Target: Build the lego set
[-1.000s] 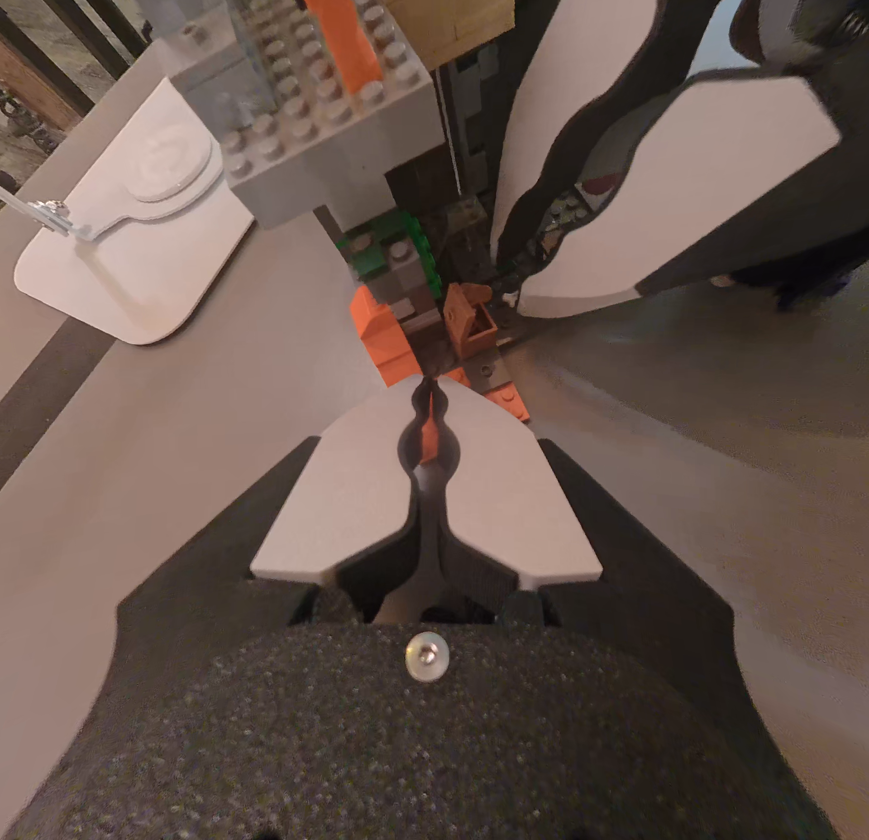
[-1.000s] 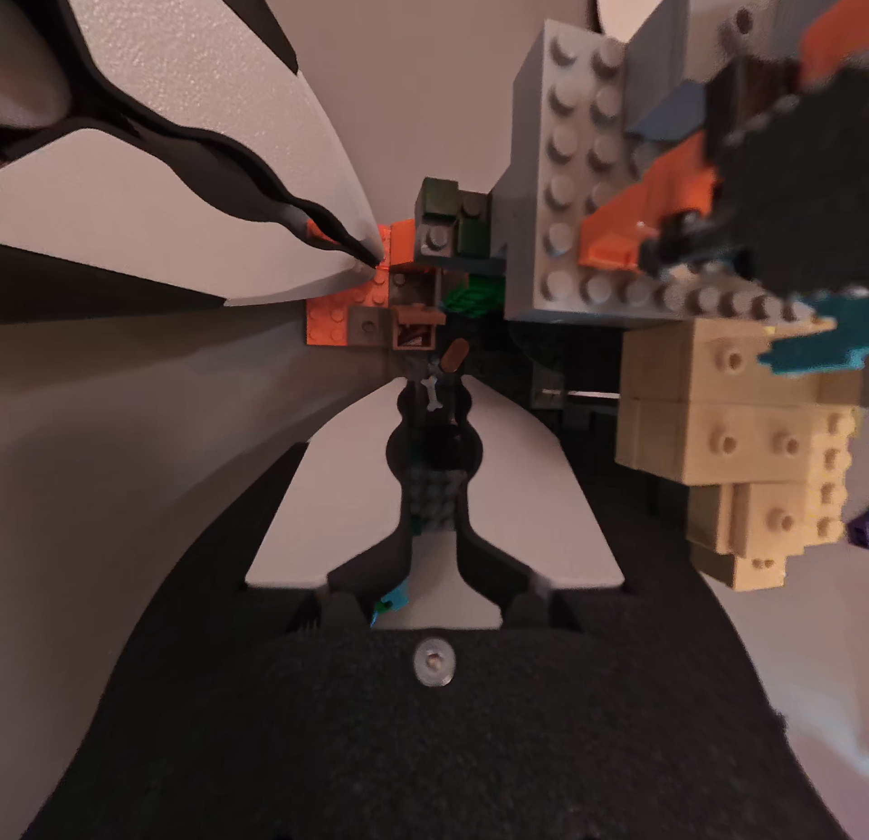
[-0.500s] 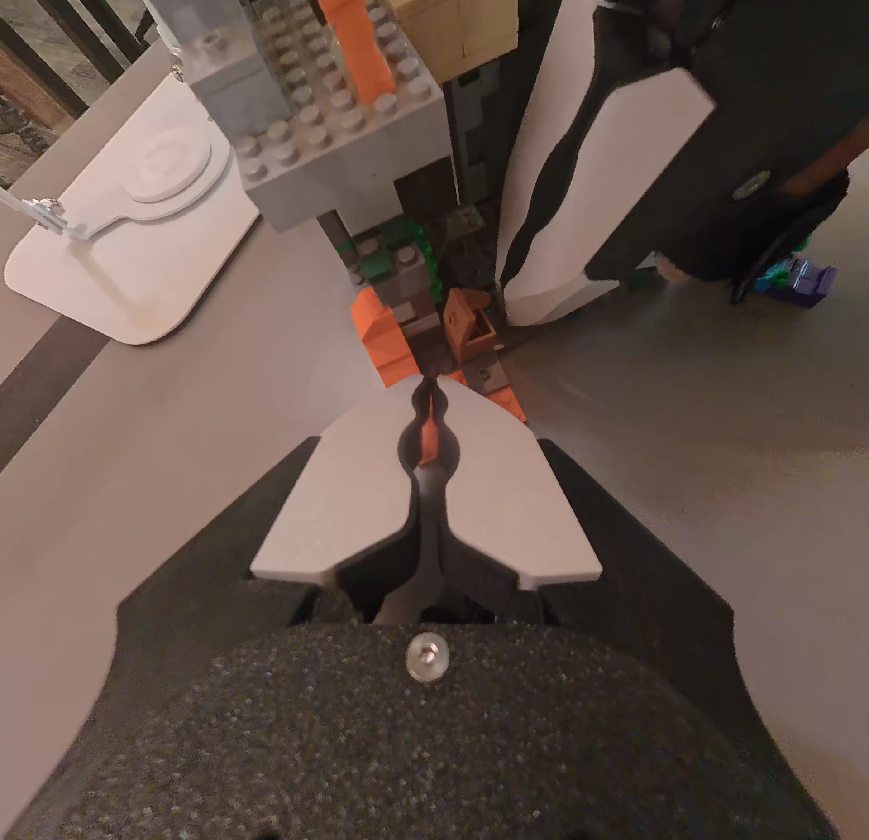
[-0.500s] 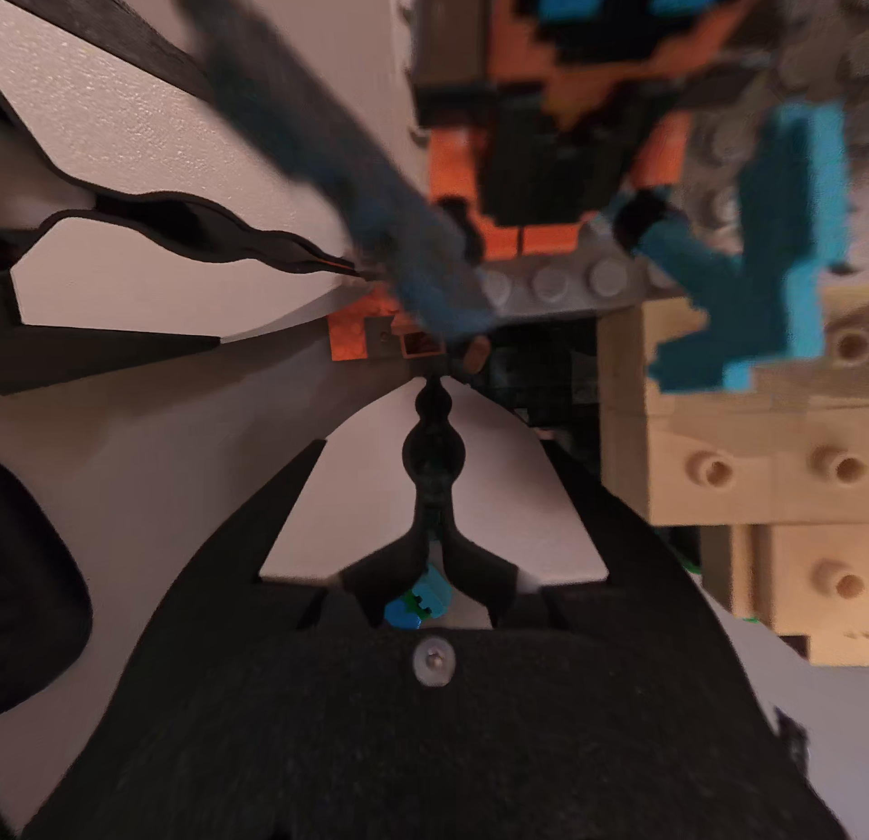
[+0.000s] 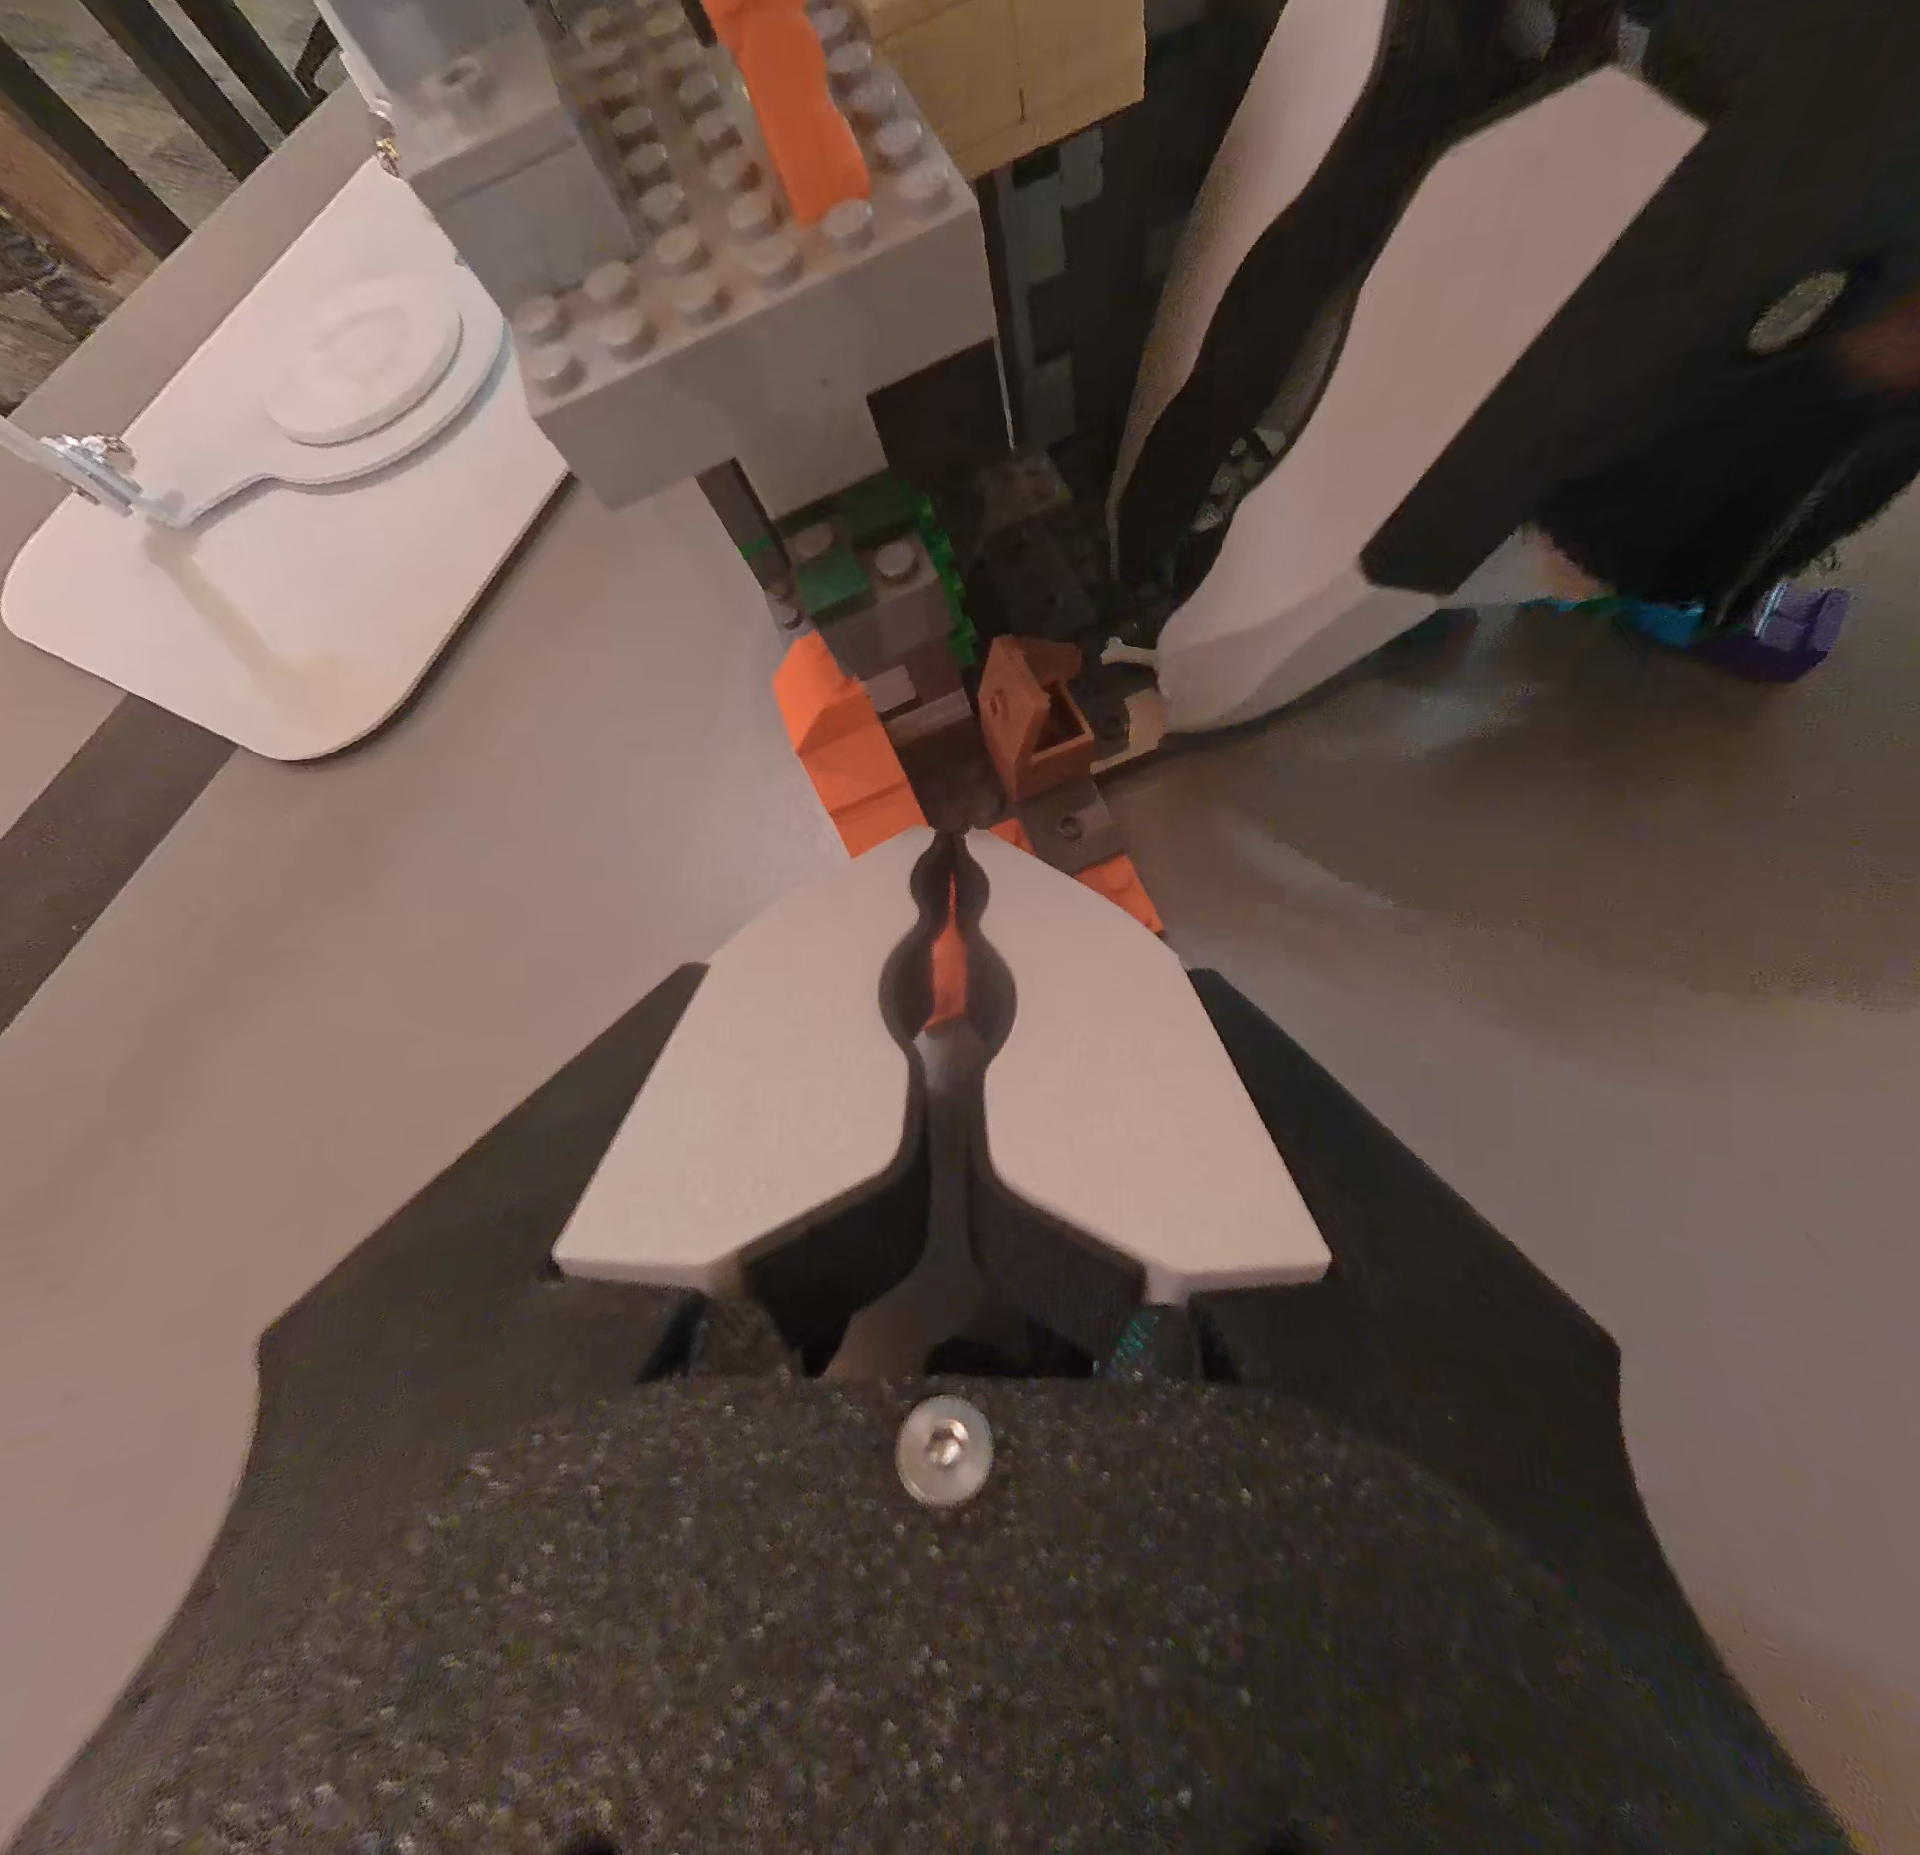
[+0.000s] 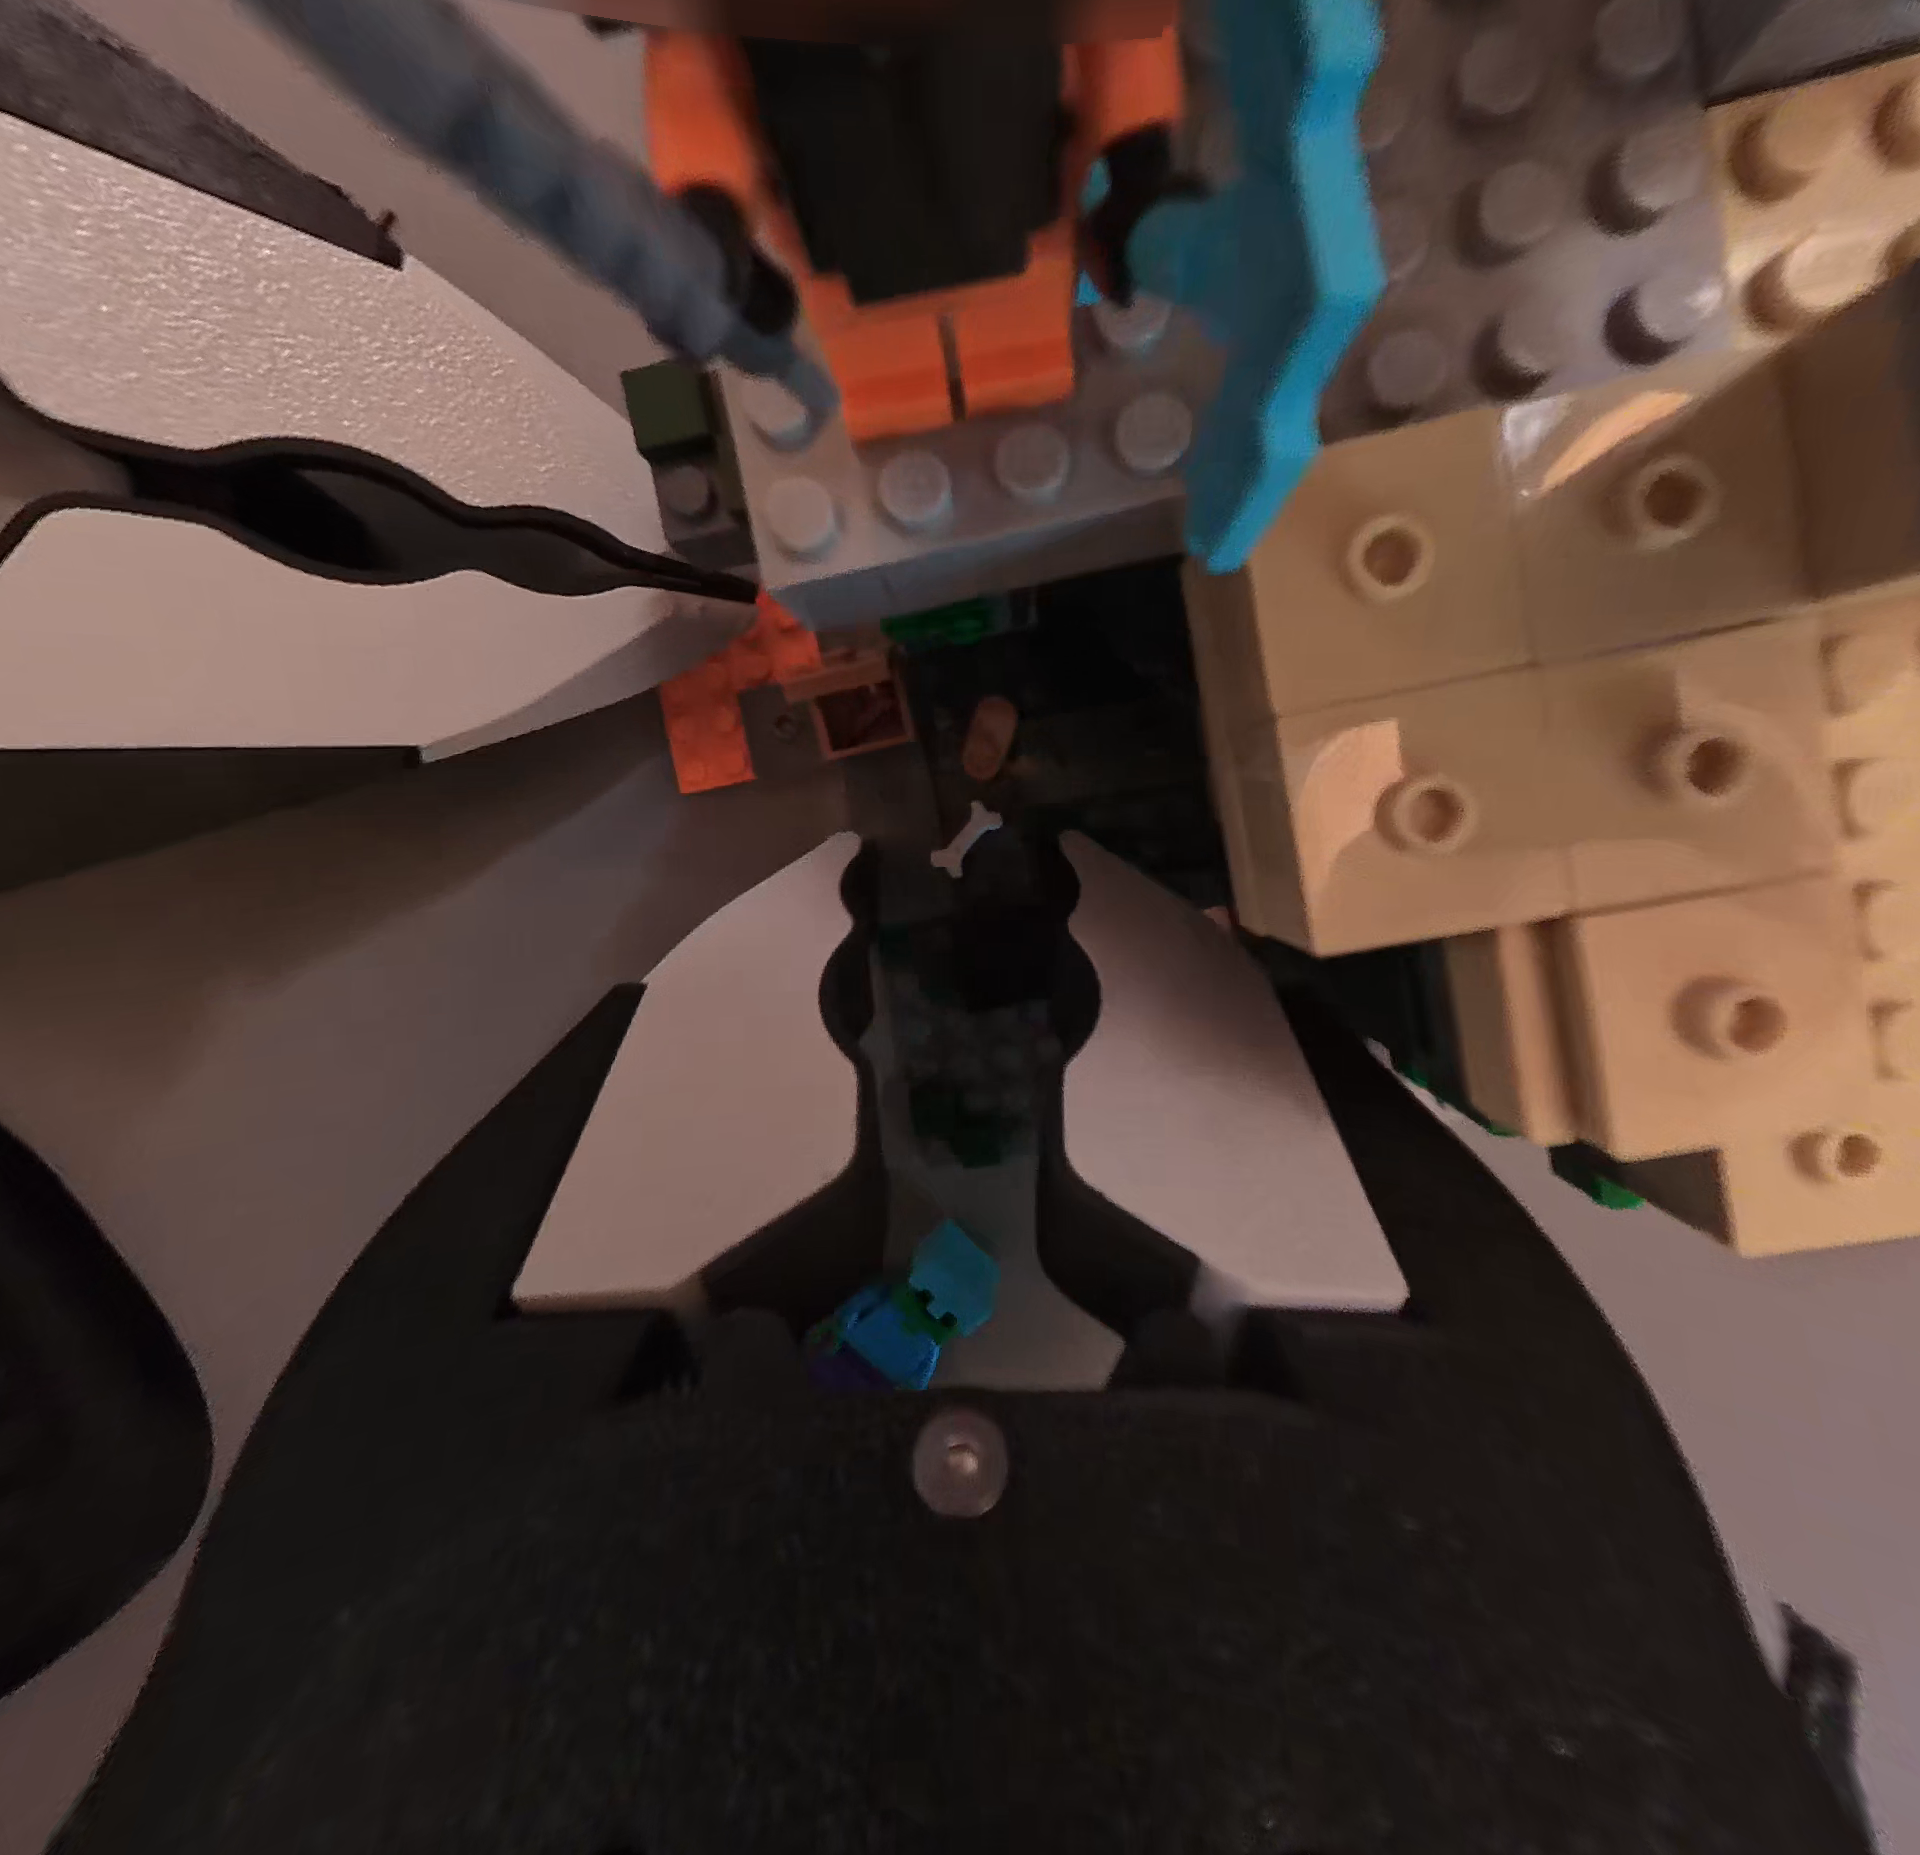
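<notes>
The lego model stands on the table, with a grey studded block (image 5: 748, 278), tan blocks (image 6: 1538, 818), an orange base plate (image 6: 712, 730) and a brown chest (image 5: 1034, 725). My left gripper (image 5: 951, 847) is shut on the edge of the orange base plate (image 5: 943, 974); it also shows in the right wrist view (image 6: 750, 592). My right gripper (image 6: 961, 849) is open over the model's dark floor, with a small white bone (image 6: 966, 839) lying between its tips. In the left wrist view the right gripper (image 5: 1148, 642) reaches in beside the chest.
A white stand (image 5: 260, 558) sits on the table left of the model. A small blue and purple figure (image 5: 1714, 621) lies on the table behind the right gripper, and shows under it in the right wrist view (image 6: 914, 1317). An orange and black figure (image 6: 914, 247) and a cyan piece (image 6: 1278, 299) stand on the grey block. The grey studded block (image 5: 748, 278) lies around 8 centimetres away from my left fingertips.
My right gripper was shut half a second ago and is now open, with the white bone showing between its tips. My left gripper has kept its hold on the orange plate.
</notes>
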A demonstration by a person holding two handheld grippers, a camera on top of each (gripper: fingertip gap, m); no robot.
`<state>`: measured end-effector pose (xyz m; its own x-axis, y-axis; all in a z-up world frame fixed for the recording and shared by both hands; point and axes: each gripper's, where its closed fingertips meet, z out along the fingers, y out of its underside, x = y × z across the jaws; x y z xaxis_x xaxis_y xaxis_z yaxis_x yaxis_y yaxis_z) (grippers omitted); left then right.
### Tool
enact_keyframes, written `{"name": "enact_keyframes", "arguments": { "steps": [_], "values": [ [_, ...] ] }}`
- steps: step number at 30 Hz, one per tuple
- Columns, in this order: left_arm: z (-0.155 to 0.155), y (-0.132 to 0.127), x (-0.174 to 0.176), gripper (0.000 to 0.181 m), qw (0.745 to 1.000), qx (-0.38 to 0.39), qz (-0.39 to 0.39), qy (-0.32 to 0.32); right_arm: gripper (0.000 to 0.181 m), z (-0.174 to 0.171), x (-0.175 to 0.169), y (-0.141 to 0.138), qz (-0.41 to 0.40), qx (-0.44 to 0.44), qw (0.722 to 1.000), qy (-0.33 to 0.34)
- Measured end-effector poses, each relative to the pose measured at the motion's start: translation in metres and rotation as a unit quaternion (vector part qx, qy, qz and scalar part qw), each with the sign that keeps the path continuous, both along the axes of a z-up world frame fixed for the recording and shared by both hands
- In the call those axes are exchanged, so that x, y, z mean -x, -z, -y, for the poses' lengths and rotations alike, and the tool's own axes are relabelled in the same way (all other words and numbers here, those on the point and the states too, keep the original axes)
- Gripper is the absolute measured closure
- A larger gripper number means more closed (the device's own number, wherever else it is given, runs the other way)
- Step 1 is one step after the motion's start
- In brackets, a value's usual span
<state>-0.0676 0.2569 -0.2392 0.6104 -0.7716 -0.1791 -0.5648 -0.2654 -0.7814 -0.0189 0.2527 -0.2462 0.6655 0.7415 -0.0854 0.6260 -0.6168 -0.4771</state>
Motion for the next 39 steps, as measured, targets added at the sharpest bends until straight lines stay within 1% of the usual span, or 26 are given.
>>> {"name": "enact_keyframes", "arguments": {
  "steps": [5,10,11,18,20,23,25,29,33,39],
  "values": [
    [0.0,-0.001,-0.001,0.181,1.0,0.001,0.003,0.001,0.161,-0.004,-0.004,0.001,0.012,0.004,1.0,0.021],
    [0.001,-0.001,-0.002,0.181,1.0,0.001,0.003,0.004,0.167,-0.004,-0.005,0.002,0.01,0.01,1.0,0.021],
    [0.001,-0.001,-0.002,0.181,1.0,0.001,0.003,0.004,0.177,-0.007,-0.008,0.003,0.022,0.002,0.999,0.026],
    [0.001,-0.002,-0.002,0.181,1.0,0.001,0.008,0.002,0.18,-0.006,-0.007,0.001,0.004,-0.014,1.0,0.021],
    [0.001,-0.003,-0.002,0.181,1.0,0.0,0.008,0.001,0.179,-0.004,-0.004,-0.006,-0.016,-0.025,0.999,0.017],
    [0.0,-0.002,-0.001,0.181,1.0,0.003,0.009,-0.001,0.179,0.0,0.007,-0.024,-0.048,-0.053,0.997,0.002],
    [0.0,-0.002,-0.001,0.181,1.0,0.004,0.009,-0.003,0.179,0.002,0.016,-0.031,-0.054,-0.069,0.996,-0.012],
    [0.0,-0.002,0.0,0.181,1.0,0.002,0.008,-0.004,0.18,0.002,0.027,-0.023,-0.04,-0.072,0.996,-0.026],
    [0.0,-0.002,0.001,0.181,1.0,0.004,0.01,-0.006,0.181,0.001,0.027,-0.017,-0.027,-0.072,0.997,-0.028],
    [0.0,-0.001,0.001,0.181,1.0,0.005,0.01,-0.006,0.18,-0.001,0.03,-0.014,-0.018,-0.082,0.996,-0.033]
  ]
}}
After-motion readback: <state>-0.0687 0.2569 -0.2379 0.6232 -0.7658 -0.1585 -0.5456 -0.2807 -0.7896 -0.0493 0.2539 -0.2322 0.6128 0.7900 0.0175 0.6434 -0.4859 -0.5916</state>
